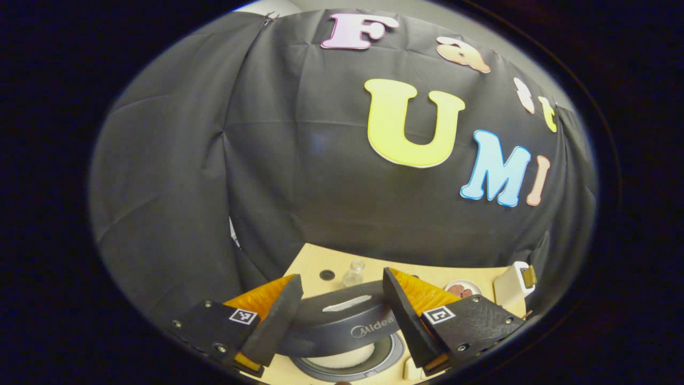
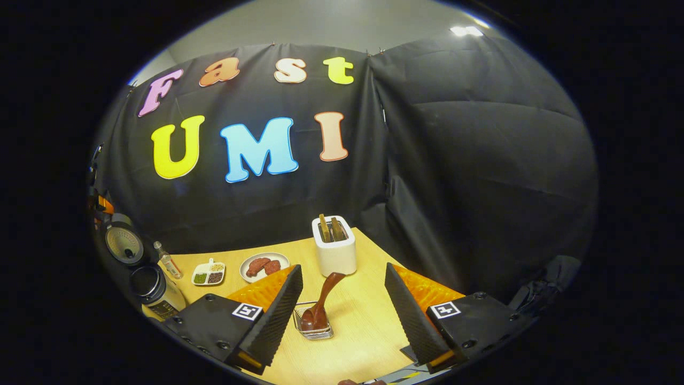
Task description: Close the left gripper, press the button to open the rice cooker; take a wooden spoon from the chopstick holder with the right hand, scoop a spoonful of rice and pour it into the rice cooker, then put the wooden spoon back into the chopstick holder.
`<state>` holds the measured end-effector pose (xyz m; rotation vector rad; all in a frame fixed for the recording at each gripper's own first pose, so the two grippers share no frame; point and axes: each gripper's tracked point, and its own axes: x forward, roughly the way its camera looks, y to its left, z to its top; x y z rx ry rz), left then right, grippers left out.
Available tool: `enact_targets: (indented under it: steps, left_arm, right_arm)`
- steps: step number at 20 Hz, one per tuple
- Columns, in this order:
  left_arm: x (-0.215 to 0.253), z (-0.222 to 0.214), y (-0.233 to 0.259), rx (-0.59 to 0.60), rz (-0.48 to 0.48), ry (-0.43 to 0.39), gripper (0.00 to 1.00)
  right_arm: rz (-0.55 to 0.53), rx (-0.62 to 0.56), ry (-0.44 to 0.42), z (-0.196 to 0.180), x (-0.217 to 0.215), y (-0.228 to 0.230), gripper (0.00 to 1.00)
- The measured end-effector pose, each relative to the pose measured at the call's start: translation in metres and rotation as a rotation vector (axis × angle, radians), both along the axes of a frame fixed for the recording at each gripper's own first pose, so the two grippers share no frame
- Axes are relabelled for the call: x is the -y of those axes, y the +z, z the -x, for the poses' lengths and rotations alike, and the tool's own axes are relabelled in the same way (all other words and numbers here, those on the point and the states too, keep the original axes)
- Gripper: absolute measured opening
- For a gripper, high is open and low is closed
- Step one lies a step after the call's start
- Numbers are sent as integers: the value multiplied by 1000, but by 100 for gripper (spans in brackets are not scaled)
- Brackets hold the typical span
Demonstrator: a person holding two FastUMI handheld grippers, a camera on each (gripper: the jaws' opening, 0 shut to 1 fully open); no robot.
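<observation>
While the cooker (image 1: 342,321) already stands open, its lid raised between the fingers of the left gripper (image 1: 342,315), whose jaws are apart and hold nothing, the button step looks done. That leaves fetching the spoon (image 2: 320,305) as the step in hand.

In the right gripper view the right gripper (image 2: 342,315) hangs above the table (image 2: 368,326) with its jaws wide apart and empty. The spoon stands in the wire holder (image 2: 314,326) directly ahead, between the two fingers but nearer the left one, not yet touched. Its long axis runs up and away from the holder, leaning toward the toaster (image 2: 335,248) just behind; the broad end points that way, at the top.

Seen from the holder, the cooker lies far to the left, its open lid (image 2: 123,243) at the table's edge, with a seed dish (image 2: 208,274) and a plate (image 2: 264,266) in between. The right gripper is much the nearer to the spoon. It probably needs to drop forward and shift a little left to straddle the leaning handle.
</observation>
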<state>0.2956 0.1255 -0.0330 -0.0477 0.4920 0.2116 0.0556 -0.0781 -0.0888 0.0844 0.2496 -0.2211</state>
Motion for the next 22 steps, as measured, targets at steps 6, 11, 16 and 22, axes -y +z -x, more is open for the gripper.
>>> enact_targets:
  steps: [6,11,16,22]
  left_arm:
    - [30,42,-48,-123,91,30,96]
    - [49,76,-95,-231,86,36,94]
    - [66,97,-156,-379,34,24,94]
    - [71,109,-203,-495,-21,29,94]
  right_arm:
    - [-14,-28,10,-10,15,-24,98]
    - [-36,-44,57,-15,7,-43,98]
    - [-70,-73,41,-13,24,-60,98]
    - [-94,-112,-19,-19,59,-76,98]
